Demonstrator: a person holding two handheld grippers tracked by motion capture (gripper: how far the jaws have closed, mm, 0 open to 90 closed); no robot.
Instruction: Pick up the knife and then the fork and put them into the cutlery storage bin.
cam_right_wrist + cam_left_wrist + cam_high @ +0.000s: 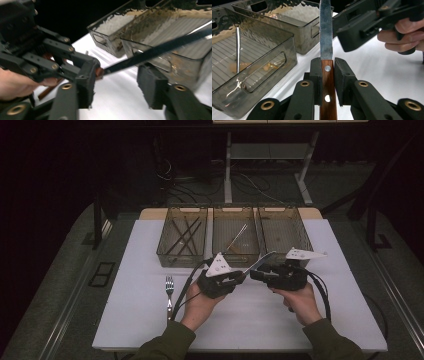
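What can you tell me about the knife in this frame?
The knife has a flat, dull-grey metal blade and a reddish-brown wooden handle with a metal rivet and a hole. The left tool is shut on the handle, just below the blade. Held above the white table, it points at the middle bin. The blade runs between the open jaws of the right tool, which are not closed on it.

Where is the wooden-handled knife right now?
The wooden-handled knife is clamped by its handle in the left gripper. In the high view its steel blade points up toward the right gripper, above the white table, just before the middle smoked-plastic bin.
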